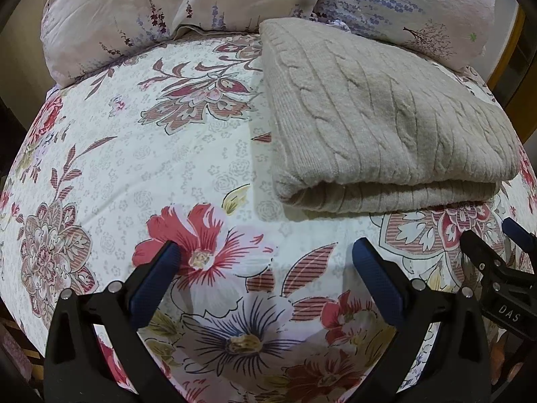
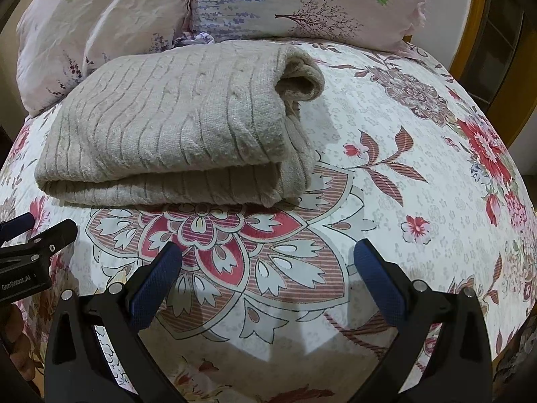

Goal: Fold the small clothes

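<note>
The left hand-held gripper (image 1: 266,258) hangs low over the bed (image 1: 110,154), its two blue-padded fingers (image 1: 157,282) spread wide and gripping nothing. The right hand-held gripper (image 2: 268,258) sits just beside it, level with it and pointing the same way, its fingers (image 2: 377,282) equally wide apart and bare.

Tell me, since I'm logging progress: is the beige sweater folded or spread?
Folded: the beige sweater lies in stacked layers, fold edge facing the cameras.

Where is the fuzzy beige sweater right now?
The folded beige cable-knit sweater lies on the floral bedsheet, right of centre in the left wrist view, just before the pale flowered pillows.
</note>
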`<state>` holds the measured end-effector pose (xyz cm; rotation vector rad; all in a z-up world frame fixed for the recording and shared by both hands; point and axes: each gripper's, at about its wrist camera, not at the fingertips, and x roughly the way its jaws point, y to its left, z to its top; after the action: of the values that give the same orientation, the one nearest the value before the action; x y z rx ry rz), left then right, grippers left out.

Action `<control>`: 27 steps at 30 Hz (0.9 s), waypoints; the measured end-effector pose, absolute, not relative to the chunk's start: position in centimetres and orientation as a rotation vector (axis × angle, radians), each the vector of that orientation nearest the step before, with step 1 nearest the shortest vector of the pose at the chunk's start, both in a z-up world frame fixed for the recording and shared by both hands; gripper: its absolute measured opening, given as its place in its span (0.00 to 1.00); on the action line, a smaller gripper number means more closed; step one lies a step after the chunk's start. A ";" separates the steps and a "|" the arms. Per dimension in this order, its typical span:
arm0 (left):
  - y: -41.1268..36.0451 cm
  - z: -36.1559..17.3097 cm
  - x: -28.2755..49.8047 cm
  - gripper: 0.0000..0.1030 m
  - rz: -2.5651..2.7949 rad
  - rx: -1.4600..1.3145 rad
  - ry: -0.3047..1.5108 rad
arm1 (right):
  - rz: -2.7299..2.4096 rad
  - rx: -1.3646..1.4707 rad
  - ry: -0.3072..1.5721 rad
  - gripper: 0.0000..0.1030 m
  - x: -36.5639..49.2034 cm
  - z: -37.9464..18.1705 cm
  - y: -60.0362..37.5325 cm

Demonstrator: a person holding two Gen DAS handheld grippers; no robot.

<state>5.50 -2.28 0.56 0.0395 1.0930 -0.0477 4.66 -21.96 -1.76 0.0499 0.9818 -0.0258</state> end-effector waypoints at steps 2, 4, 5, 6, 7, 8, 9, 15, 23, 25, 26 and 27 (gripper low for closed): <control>-2.3 0.6 5.6 0.98 -0.046 0.039 1.093 | -0.026 0.050 0.981 0.99 4.7 -1.8 -22.0; -2.3 0.5 5.5 0.98 -0.048 0.040 1.093 | -0.026 0.050 0.982 0.99 4.7 -1.8 -22.0; -2.3 0.5 5.6 0.98 -0.047 0.040 1.094 | -0.026 0.050 0.983 0.99 4.7 -1.7 -22.0; -2.3 0.5 5.5 0.98 -0.048 0.039 1.093 | -0.027 0.051 0.983 0.99 4.7 -1.8 -22.0; -2.3 0.5 5.5 0.98 -0.047 0.039 1.093 | -0.027 0.051 0.984 0.99 4.7 -1.8 -22.0; -2.3 0.5 5.5 0.98 -0.047 0.039 1.094 | -0.029 0.052 0.985 0.99 4.7 -1.8 -22.0; -2.3 0.5 5.5 0.98 -0.047 0.039 1.093 | -0.030 0.053 0.986 0.99 4.7 -1.8 -22.0; -2.2 0.5 5.6 0.98 -0.049 0.040 1.093 | -0.032 0.055 0.991 0.99 4.8 -1.8 -22.0; -2.2 0.5 5.6 0.98 -0.048 0.040 1.093 | -0.039 0.059 0.997 0.99 4.8 -1.8 -22.0; -2.2 0.5 5.6 0.98 -0.047 0.039 1.094 | -0.041 0.060 0.999 0.99 4.8 -1.8 -22.0; -2.2 0.5 5.6 0.98 -0.048 0.040 1.094 | -0.042 0.060 1.001 0.99 4.8 -1.8 -22.0; -2.2 0.5 5.6 0.98 -0.049 0.040 1.094 | -0.043 0.060 1.002 0.99 4.8 -1.8 -22.0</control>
<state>5.59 -2.22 0.51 0.0404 1.0937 -0.0490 4.84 -22.02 -1.79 0.0604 1.0020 -0.0428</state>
